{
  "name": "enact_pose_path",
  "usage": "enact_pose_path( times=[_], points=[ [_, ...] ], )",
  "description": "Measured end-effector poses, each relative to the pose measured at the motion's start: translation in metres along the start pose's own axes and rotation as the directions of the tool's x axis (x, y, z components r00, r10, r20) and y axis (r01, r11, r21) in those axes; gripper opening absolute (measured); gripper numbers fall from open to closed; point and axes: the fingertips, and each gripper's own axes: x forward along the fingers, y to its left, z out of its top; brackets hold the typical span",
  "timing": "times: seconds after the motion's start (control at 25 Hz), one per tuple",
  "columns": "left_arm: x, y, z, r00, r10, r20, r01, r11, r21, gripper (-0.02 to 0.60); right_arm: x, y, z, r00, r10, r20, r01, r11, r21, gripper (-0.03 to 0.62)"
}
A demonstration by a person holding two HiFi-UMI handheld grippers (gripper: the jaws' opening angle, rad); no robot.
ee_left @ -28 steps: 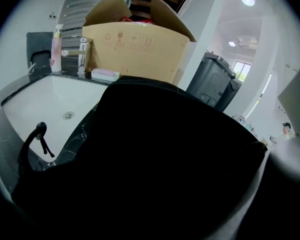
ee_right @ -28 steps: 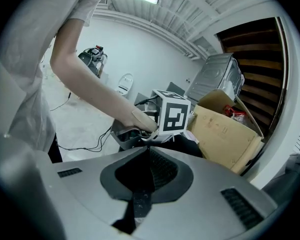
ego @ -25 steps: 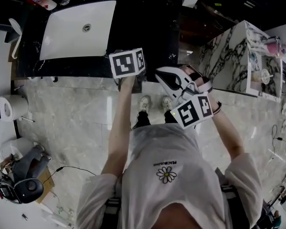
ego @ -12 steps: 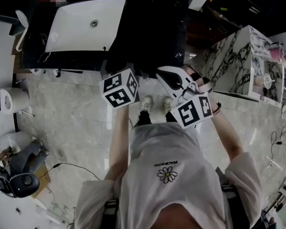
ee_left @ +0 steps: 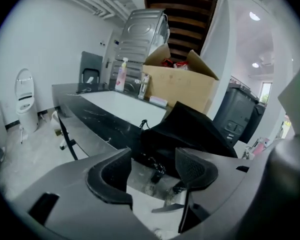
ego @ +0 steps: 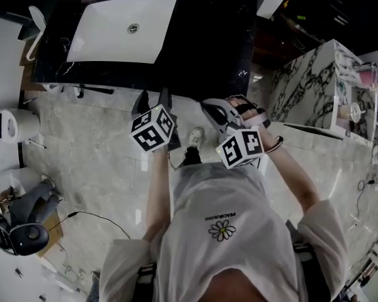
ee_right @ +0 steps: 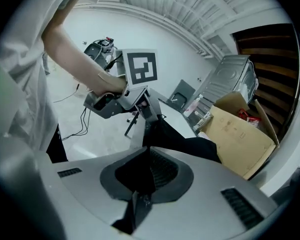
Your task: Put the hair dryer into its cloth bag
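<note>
Left gripper (ee_left: 152, 171): jaws apart, empty.
Right gripper (ee_right: 147, 174): closed, seemingly pinching the black bag (ee_left: 190, 129).
Around: sink (ego: 123, 30) far, cardboard box (ee_left: 182, 86) behind bag.

looks like a mock bathroom inside a studio or showroom: white basin (ego: 123, 30) sunk in a black desk (ego: 208, 49), toilet (ego: 3, 128) nearby, marble-look floor (ego: 94, 143), pump bottle (ee_left: 121, 75), yet also an open cardboard box (ee_left: 182, 86), bare white wall (ee_left: 50, 44) and loose cable (ego: 88, 216) across the floor.
</note>
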Motion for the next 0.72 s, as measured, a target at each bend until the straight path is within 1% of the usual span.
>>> enact_pose_path(
  times=[0.08,0.2,0.24,0.28,0.32,0.44,0.52,0.6,0.72],
  points=[
    [-0.005,0.004,0.002,1.0,0.009,0.012,-0.009,1.0,-0.003,0.285,0.004,0.003,-0.004,1.0,-0.004,0.002,0.004,0.999,0.041,0.02],
    [-0.012,0.007,0.012,0.998,0.02,0.056,-0.021,1.0,0.016,0.267,0.005,0.001,-0.004,1.0,-0.018,0.01,0.016,0.992,0.125,0.023],
    [-0.014,0.006,0.017,0.997,0.022,0.076,-0.024,0.999,0.027,0.241,0.003,-0.001,-0.002,1.0,-0.021,0.016,0.018,0.989,0.148,0.074],
    [-0.017,0.005,0.023,0.995,0.022,0.097,-0.026,0.999,0.041,0.217,0.0,-0.003,0.001,0.999,-0.028,0.025,0.023,0.986,0.168,0.145],
    [-0.02,0.004,0.03,0.993,0.021,0.117,-0.028,0.998,0.055,0.205,-0.004,-0.008,0.005,0.998,-0.043,0.036,0.036,0.982,0.187,0.172],
    [-0.028,-0.008,0.056,0.985,-0.003,0.171,-0.013,0.996,0.09,0.168,-0.022,-0.037,0.018,0.99,-0.128,0.064,0.108,0.96,0.257,0.172],
    [-0.035,-0.02,0.078,0.977,-0.027,0.212,0.004,0.994,0.108,0.163,-0.035,-0.066,0.027,0.977,-0.197,0.085,0.162,0.937,0.309,0.172],
    [-0.043,-0.035,0.104,0.963,-0.062,0.261,0.027,0.99,0.135,0.163,-0.05,-0.098,0.036,0.955,-0.273,0.114,0.221,0.914,0.34,0.172],
    [-0.059,-0.061,0.144,0.932,-0.133,0.338,0.074,0.981,0.18,0.163,-0.075,-0.144,0.051,0.905,-0.39,0.17,0.302,0.871,0.387,0.172]
  ],
)
